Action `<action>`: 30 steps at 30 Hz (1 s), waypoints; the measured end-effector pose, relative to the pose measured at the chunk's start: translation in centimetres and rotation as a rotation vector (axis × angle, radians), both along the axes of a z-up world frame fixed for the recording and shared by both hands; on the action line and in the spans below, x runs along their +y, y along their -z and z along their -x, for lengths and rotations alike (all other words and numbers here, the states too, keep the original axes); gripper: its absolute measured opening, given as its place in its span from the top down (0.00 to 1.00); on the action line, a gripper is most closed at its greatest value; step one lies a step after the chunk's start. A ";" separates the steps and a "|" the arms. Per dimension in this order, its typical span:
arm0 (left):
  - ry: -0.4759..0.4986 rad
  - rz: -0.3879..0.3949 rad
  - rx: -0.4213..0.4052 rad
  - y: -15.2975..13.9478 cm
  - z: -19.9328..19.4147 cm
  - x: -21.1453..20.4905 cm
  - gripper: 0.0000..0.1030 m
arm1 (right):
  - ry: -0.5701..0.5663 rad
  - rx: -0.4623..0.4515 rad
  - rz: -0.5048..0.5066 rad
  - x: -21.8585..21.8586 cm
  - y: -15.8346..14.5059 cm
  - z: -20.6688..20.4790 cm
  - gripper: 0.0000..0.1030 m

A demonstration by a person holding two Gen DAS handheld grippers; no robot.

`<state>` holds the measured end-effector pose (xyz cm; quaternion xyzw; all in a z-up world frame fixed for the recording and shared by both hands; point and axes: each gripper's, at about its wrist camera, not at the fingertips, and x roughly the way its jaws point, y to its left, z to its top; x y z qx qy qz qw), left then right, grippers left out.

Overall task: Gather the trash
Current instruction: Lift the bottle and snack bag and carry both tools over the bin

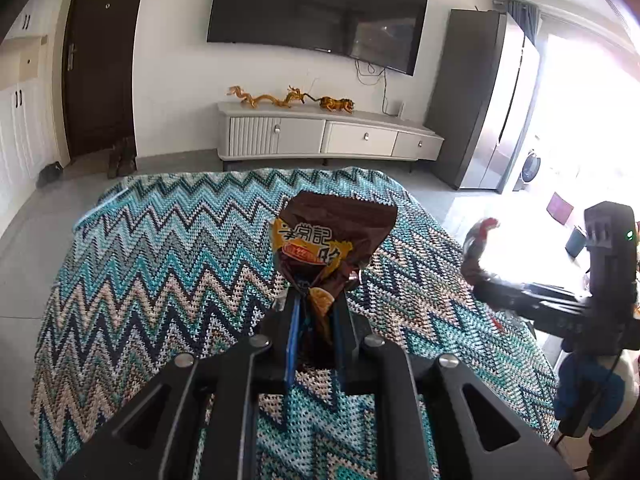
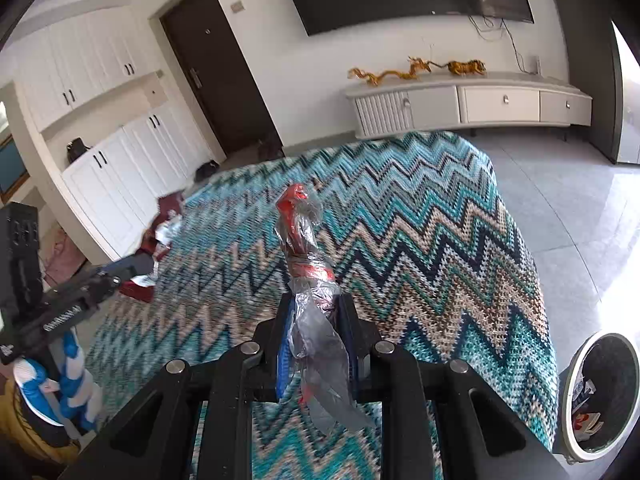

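Both pieces of trash are in hand above the zigzag-covered surface (image 1: 160, 248), so the carry-off step is on. The left tongs (image 1: 316, 300) are clamped on a brown snack wrapper (image 1: 332, 236); the right tongs (image 2: 316, 312) pinch a crumpled clear-and-red plastic wrapper (image 2: 304, 264). Next, I judge, each load must travel to the bin (image 2: 568, 408) beside the surface's near right corner and be let go over its mouth.
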<state>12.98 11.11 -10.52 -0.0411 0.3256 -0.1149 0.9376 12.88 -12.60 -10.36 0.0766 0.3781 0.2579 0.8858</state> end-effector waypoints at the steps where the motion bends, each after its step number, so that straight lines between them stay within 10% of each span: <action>1: -0.003 -0.008 -0.006 -0.1 0.4 -0.1 0.87 | -0.004 -0.009 -0.006 0.0 -0.4 0.4 0.80; 17: -0.010 -0.100 -0.101 -3.6 3.8 -2.4 0.87 | -0.010 -0.122 -0.064 -1.9 -4.9 4.6 0.80; 30: 0.120 -0.213 -0.120 -4.7 2.4 -10.4 0.87 | 0.165 -0.133 -0.128 -11.4 -4.1 5.9 0.80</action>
